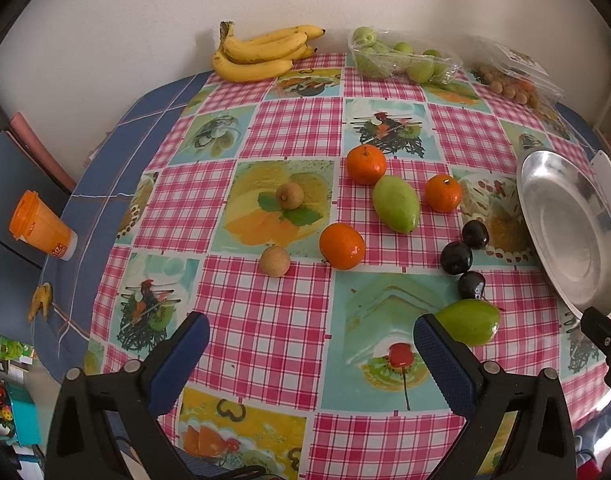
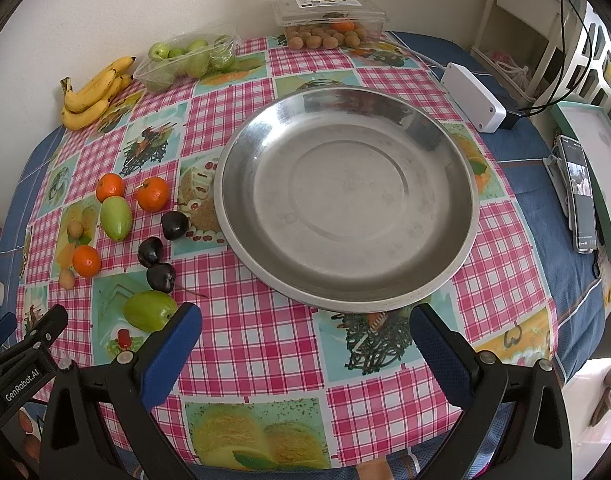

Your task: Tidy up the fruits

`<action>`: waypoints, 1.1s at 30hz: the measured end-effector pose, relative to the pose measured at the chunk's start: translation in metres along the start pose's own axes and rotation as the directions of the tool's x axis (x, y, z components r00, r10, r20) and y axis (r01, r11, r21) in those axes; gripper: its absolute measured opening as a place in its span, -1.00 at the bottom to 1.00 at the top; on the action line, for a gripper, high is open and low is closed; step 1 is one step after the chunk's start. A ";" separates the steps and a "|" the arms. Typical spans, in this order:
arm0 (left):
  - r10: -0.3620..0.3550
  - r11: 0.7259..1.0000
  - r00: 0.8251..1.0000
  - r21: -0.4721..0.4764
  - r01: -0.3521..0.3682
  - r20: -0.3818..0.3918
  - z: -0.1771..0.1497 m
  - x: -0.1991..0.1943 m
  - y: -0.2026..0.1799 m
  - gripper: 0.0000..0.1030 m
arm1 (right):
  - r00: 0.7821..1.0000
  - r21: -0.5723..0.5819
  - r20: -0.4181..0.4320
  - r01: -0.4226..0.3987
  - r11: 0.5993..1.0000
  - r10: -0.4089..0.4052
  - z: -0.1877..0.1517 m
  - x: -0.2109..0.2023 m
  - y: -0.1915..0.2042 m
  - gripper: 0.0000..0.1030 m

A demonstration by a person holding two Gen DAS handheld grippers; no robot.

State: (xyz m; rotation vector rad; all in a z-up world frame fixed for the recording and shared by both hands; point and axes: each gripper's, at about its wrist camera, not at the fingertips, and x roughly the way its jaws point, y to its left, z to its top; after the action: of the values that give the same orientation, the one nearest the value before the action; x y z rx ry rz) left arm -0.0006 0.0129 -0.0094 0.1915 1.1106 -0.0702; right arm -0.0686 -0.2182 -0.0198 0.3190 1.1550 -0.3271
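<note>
While both tools hang with jaws apart and nothing held, the left gripper [image 1: 311, 342] should settle squarely over the near green fruit [image 1: 469, 321] (beside the metal dish [image 2: 241, 140], near the table's front edge) before closing gently.

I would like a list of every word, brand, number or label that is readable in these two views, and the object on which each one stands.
"GenRobot.AI": white letters on the black body of the left gripper, seen in the right wrist view.
Orange cup: white lettering near its base, too blurred to read.
Label on the clear lidded box: print too small to read.
Phone: screen content unreadable.
Paper at the top right corner of the right wrist view: characters too faint to read.
</note>
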 end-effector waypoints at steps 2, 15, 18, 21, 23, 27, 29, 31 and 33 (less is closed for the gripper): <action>0.000 1.000 1.000 0.001 0.000 0.001 0.000 0.000 0.000 1.00 | 1.000 0.000 0.000 0.000 1.000 0.000 0.000 0.000 0.000 1.00; 0.000 1.000 1.000 0.000 0.000 -0.001 0.000 0.000 0.001 1.00 | 1.000 -0.001 -0.001 0.001 1.000 -0.001 0.000 0.000 0.000 1.00; 0.000 1.000 1.000 0.000 0.000 -0.001 -0.001 0.001 0.002 1.00 | 1.000 -0.002 -0.001 0.001 1.000 -0.001 0.000 0.000 0.000 1.00; 0.000 1.000 1.000 0.000 0.000 -0.001 -0.001 0.001 0.002 1.00 | 1.000 -0.001 -0.001 0.001 1.000 -0.001 0.000 0.000 0.000 1.00; 0.000 1.000 1.000 0.000 0.000 -0.002 -0.002 0.001 0.003 1.00 | 1.000 -0.001 0.000 0.001 1.000 -0.001 0.000 0.000 0.000 1.00; 0.000 1.000 1.000 -0.001 0.000 -0.002 -0.002 0.001 0.002 1.00 | 1.000 -0.001 -0.001 0.002 1.000 -0.002 0.000 0.000 0.000 1.00; 0.000 1.000 1.000 -0.001 0.000 -0.002 -0.002 0.001 0.002 1.00 | 1.000 -0.002 -0.001 0.001 1.000 -0.001 0.001 0.000 0.000 1.00; 0.000 1.000 1.000 -0.001 0.000 -0.002 -0.002 0.001 0.003 1.00 | 1.000 -0.002 -0.001 0.002 1.000 -0.002 0.001 0.001 0.001 1.00; 0.000 1.000 1.000 0.000 0.000 -0.002 -0.002 0.001 0.003 1.00 | 1.000 -0.002 -0.002 0.002 1.000 -0.002 0.002 0.001 0.000 1.00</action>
State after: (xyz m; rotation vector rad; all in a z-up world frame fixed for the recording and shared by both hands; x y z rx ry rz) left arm -0.0017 0.0165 -0.0111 0.1916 1.1125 -0.0695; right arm -0.0667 -0.2185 -0.0198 0.3163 1.1572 -0.3274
